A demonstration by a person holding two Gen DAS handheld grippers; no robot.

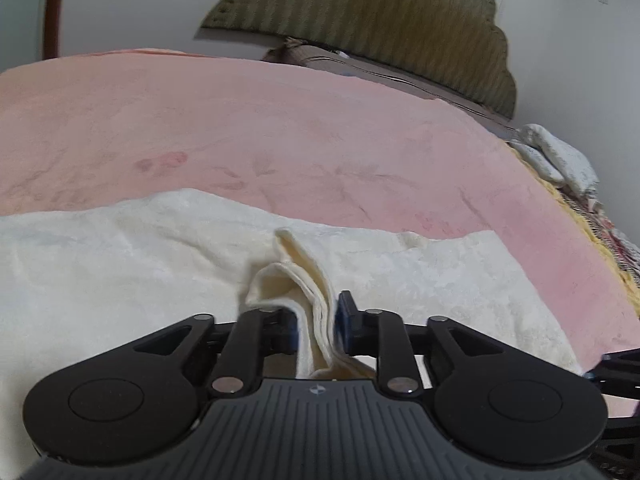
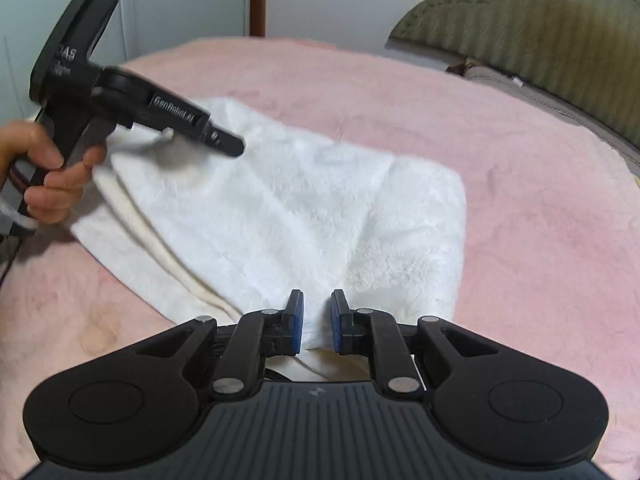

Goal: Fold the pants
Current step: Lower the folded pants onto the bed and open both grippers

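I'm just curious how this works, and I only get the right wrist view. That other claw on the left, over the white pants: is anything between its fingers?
Observer: Yes. In the left wrist view a raised fold of the pants stands between the pads of the left claw. The jaws look slightly apart rather than pinched tight on it.
Visitor: Is anything else lying on the bed that I can't see?
Observer: At the far right edge of the pink blanket, near the headboard, lies a crumpled white cloth.
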